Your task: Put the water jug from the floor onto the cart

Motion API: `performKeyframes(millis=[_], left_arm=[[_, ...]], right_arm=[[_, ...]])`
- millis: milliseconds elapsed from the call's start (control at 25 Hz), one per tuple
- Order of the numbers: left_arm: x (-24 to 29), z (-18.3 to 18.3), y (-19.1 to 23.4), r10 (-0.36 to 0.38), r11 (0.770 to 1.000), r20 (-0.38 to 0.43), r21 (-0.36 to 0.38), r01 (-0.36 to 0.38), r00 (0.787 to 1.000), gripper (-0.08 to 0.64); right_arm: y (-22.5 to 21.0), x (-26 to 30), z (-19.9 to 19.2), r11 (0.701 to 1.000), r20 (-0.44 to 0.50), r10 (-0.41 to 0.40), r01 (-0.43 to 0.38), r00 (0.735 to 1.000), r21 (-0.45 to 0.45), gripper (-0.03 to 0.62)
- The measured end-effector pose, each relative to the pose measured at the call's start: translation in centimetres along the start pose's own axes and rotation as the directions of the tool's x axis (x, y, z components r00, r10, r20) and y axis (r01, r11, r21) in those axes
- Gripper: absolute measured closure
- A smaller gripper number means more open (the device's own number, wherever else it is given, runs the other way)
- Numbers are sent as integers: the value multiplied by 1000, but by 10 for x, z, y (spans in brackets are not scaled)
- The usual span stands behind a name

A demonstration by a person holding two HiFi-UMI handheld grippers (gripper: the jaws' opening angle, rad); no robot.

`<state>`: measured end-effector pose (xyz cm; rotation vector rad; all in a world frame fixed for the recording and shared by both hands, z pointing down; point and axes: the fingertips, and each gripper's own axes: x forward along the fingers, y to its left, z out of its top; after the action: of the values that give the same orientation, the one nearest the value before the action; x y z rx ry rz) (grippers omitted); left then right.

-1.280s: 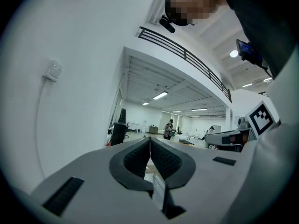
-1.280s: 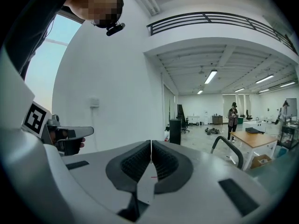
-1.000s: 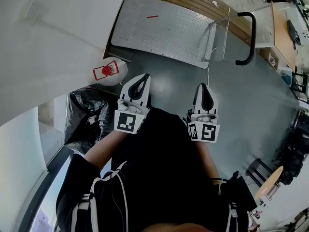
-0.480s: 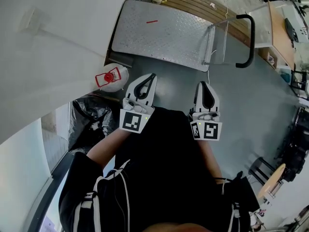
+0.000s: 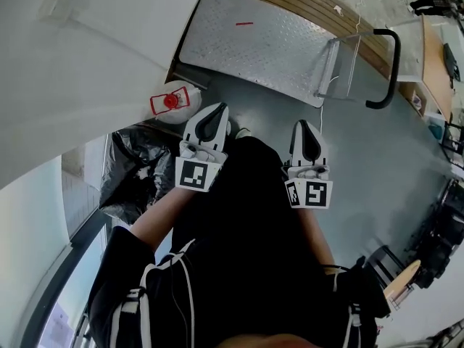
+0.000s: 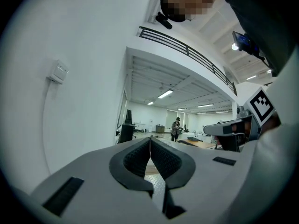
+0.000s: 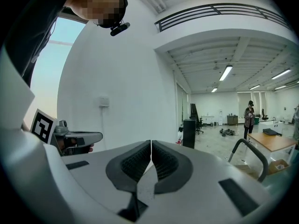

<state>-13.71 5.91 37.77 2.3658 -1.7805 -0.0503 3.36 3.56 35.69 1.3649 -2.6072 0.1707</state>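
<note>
Grey floor [image 5: 377, 158] and a white wall [image 5: 87, 56] frame the job as I stand over it with both claws held out ahead. The cart [image 5: 254, 46] lies in front, its ribbed metal deck bare but for a red mark [image 5: 244, 23], its black handle [image 5: 391, 71] to the right in the head view. A black bag [image 5: 134, 172] slumps at the wall's foot. Between bag and cart, just beside the deck's near left corner, the jug [image 5: 177, 111] stands upright on the floor, red cap [image 5: 169, 101] on top. The left gripper [image 5: 217, 112] hangs near it, to its right in that view and not touching. The right gripper [image 5: 304, 126] is well apart from it. In the left gripper view the pads [image 6: 138, 161] meet with nothing between them. In the right gripper view the pads [image 7: 136, 162] do the same: both claws are clenched and empty.

I judge this to be the approach, with nothing of the task done yet. I would open both claws before going down, since shut jaws can only knock the jug. Then I would take the neck under the cap with the left, steady the body with the right, lift straight and set it well in from the deck's edge. A full jug would likely be heavy and could swing.
</note>
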Motion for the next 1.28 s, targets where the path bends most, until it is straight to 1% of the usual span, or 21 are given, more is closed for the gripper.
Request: performKeyframes(millis=[120,200,280,400,520,640,680,760,840,880,920,1000,1040,1080,1200,1280], left_arm=[[-9,-6,7,36,999,-12,16,-36,999,541],[-14,-10,7,37,998,-27,44,-36,999,541],[-17,-20,6,25,998,-58,55,-22,998,541],[-14,-49,5,9,999,-123,38,-4,992,540],[-14,-80,18,50,999,-186,5,-50,981,538],[-16,-114,34,80,995,-274,-28,-91,958,529],[-16,-125,40,79,995,-302,-37,-95,950,509],[-18,-148,54,86,992,-353,-52,-111,932,491],[-22,-170,70,104,985,-407,-83,-150,907,475],[-25,-182,79,116,977,-438,-113,-182,891,455],[-27,-194,88,127,964,-470,-151,-221,873,443],[-30,-217,103,141,932,-531,-213,-293,835,417],[-31,-228,108,146,923,-557,-222,-315,818,409],[-31,-238,113,149,920,-579,-216,-327,802,397],[-32,-267,124,159,924,-630,-175,-339,760,390],[-32,-289,135,165,917,-661,-171,-361,732,386]], right_arm=[[2,4,2,1000,10,27,-27,1000,4,572],[5,6,7,999,25,44,-44,999,-4,572],[11,6,14,997,50,67,-65,997,-31,572],[25,2,31,987,104,128,-116,986,-110,572],[36,4,47,976,156,179,-155,971,-151,572],[36,7,46,975,149,181,-158,972,-154,572],[34,7,46,976,149,174,-151,973,-156,572],[29,7,47,978,156,156,-130,975,-165,572],[27,6,48,977,164,145,-114,976,-182,572],[26,6,48,976,164,142,-110,976,-189,572],[24,7,48,975,163,138,-106,977,-193,572],[21,11,47,976,159,130,-98,979,-193,572],[20,13,47,977,156,125,-94,980,-192,572],[19,15,47,977,154,120,-90,981,-191,572],[18,21,47,978,152,112,-82,982,-192,572],[20,28,43,977,144,117,-88,983,-193,572]])
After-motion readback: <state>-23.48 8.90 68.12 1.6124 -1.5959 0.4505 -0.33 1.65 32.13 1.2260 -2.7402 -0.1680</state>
